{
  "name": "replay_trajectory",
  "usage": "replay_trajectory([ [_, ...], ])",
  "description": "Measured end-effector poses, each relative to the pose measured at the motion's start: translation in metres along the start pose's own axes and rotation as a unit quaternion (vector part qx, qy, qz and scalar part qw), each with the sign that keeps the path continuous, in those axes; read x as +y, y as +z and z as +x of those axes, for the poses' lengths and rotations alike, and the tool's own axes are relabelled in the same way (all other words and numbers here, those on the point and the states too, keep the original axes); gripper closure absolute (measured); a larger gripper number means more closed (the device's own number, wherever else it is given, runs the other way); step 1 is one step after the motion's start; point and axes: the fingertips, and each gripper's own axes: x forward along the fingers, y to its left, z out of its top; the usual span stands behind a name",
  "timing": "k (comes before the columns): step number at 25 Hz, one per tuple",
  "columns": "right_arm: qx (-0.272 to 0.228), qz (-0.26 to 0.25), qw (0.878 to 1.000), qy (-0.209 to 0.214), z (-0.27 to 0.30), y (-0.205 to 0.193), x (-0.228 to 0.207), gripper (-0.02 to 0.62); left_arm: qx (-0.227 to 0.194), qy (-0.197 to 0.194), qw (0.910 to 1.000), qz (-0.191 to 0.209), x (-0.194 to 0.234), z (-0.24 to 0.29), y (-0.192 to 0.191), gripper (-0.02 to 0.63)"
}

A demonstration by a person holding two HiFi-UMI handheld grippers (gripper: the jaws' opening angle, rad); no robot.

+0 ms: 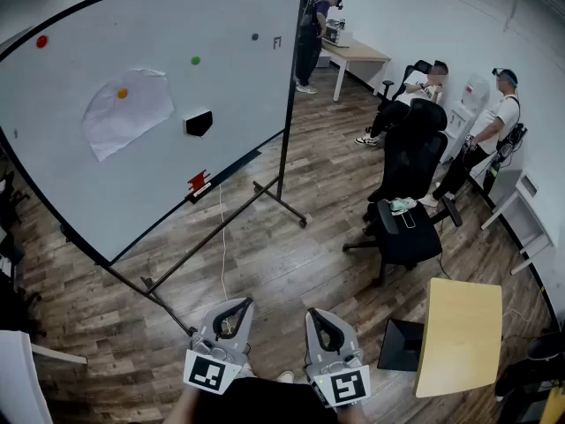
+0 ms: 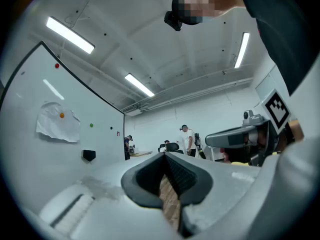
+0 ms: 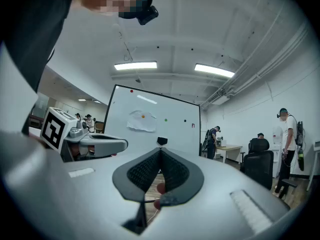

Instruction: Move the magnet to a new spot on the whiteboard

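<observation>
Wood flooring is stretching between the person and the whiteboard (image 1: 106,184), which is standing well ahead of both tongs. The left gripper (image 1: 237,306) and right gripper (image 1: 320,316) are pointing level, side by side, each with its jaws pressed together and gripping nothing. Well apart from them, on the board, are sitting a red magnet (image 1: 41,41), an orange magnet (image 1: 123,93) on a paper sheet (image 1: 132,122), a green magnet (image 1: 195,60) and a dark magnet (image 1: 254,36). A black block (image 1: 199,123), probably an eraser, is clinging below. An office chair (image 1: 410,210) is standing to the right.
</observation>
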Motion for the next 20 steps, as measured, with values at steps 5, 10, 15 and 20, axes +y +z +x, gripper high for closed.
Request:
replay_trajectory([
  [5,0.02,-0.011,1.0,0.009,-0.006,-0.002,0.008,0.595,0.004,0.005,0.9999,0.012,-0.003,-0.002,-0.002,0.607],
  [10,0.027,-0.006,1.0,0.011,-0.02,-0.005,0.004,0.594,0.001,0.013,0.9999,0.009,-0.013,-0.008,-0.002,0.607],
  [15,0.027,-0.012,0.999,0.018,-0.035,-0.005,0.003,0.595,0.002,0.015,0.9999,0.008,-0.029,-0.009,-0.003,0.607],
  [20,0.028,-0.014,0.999,0.015,-0.059,-0.005,-0.007,0.595,-0.004,0.011,0.9998,0.015,-0.055,-0.008,0.002,0.607],
])
